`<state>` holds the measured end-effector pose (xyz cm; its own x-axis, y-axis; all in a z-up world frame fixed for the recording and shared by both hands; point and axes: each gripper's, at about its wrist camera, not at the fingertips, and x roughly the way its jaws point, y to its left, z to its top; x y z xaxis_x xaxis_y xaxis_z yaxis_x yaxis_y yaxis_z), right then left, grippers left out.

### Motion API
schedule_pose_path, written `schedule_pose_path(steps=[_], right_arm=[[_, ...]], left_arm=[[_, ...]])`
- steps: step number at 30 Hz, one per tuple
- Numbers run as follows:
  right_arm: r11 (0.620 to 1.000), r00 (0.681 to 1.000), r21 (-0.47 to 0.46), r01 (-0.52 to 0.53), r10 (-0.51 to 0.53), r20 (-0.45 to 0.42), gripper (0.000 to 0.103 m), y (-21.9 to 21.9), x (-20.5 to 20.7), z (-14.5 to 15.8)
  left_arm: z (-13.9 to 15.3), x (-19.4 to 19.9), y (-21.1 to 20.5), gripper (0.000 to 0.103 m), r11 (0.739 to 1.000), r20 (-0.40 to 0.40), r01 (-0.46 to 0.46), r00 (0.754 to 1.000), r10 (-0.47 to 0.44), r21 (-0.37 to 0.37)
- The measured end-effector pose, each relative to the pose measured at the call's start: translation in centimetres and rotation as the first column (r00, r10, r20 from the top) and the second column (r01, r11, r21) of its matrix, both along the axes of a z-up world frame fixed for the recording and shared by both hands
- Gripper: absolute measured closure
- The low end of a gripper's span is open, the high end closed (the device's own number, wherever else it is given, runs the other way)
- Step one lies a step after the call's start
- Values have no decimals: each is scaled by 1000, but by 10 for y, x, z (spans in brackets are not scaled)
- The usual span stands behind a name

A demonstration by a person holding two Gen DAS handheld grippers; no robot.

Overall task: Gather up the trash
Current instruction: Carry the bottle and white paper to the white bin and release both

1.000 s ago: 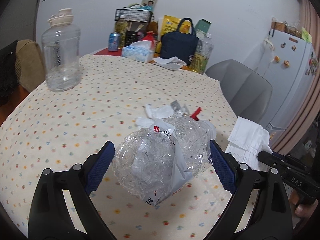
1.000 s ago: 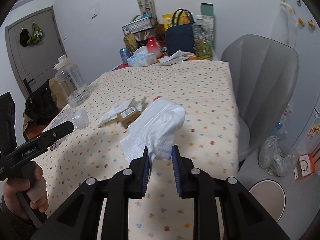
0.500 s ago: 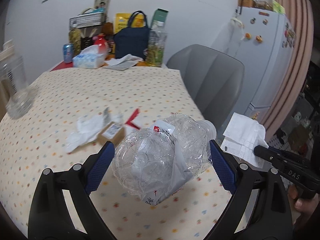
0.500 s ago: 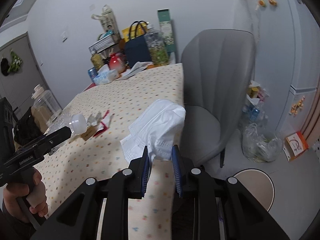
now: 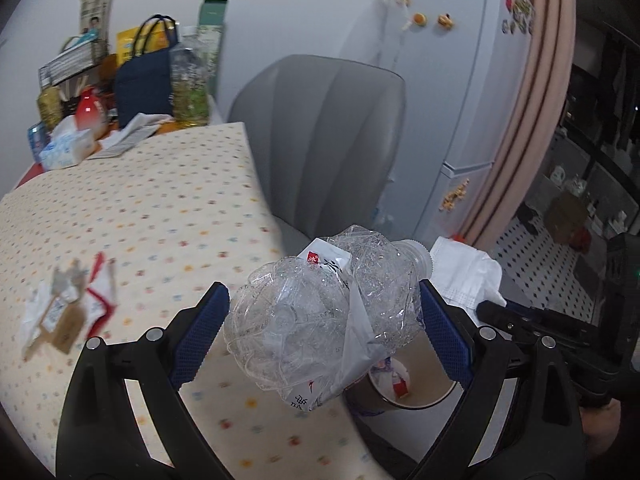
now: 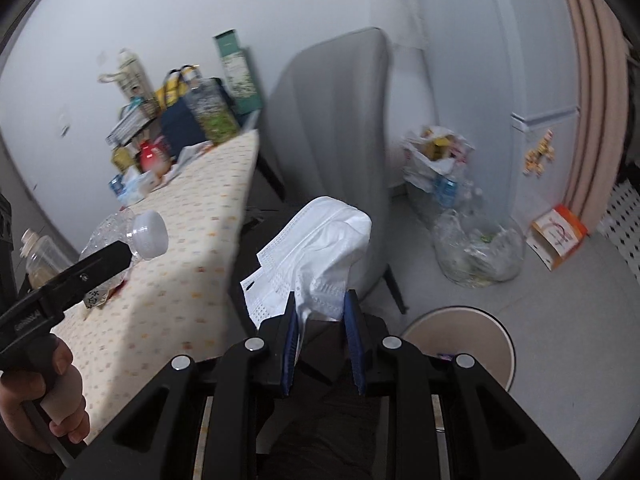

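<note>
Left gripper (image 5: 324,320) clamps a crumpled clear plastic bottle (image 5: 320,312) (label peeling); right gripper (image 6: 320,320) pinches pleated white face masks (image 6: 316,248)

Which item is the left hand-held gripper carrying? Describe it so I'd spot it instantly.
Start at the grey chair, then drop to the blue pads of the left hand-held gripper. Between them sits a crushed clear plastic bottle, white-capped, with a loose label, unlike the soft white face mask beside it.
</note>
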<state>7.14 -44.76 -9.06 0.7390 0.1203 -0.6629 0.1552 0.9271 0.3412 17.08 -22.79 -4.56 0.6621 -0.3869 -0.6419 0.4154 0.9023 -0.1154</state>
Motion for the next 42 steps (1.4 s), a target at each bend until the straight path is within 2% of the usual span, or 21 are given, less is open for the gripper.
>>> schedule_pose_path(steps=[6,13,17,19,21,26,32,34,36,42], right_arm=[[996,996,35,78,-77,-48,80,-44,-2,-30],[986,983,64,156,-149,-105,80,-87,-1,-68],[977,973,83,197,-185,-137,75,-109,5,-94],[971,965,78,225,-210,-159,70,-118,7,-108],[965,957,89,245,-226,-184,54,-125,9,-121],[951,944,162,263,-220,-246,40,-141,4,-153],[938,933,147,313,-276,-229,37,-157,-22,-144],[934,931,142,328,-295,-213,37,-162,-33,-134],[930,929,136,342,-312,-199,31,-166,-44,-125],[916,918,112,385,-368,-147,31,-180,-76,-92]], left_arm=[[-17,13,-52,11,997,-44,69,997,-68,22],[-34,23,-90,11,991,-83,124,989,-120,43],[-43,28,-105,11,988,-103,142,985,-135,55],[-47,29,-113,11,987,-114,150,983,-142,63],[-51,28,-119,11,985,-120,158,981,-149,71],[-57,25,-130,11,980,-131,179,977,-167,86],[-62,22,-147,11,972,-145,212,970,-197,100],[-64,19,-155,11,969,-148,227,966,-211,100],[-66,17,-164,11,965,-154,244,962,-227,101],[-75,11,-190,10,954,-182,284,947,-263,96]])
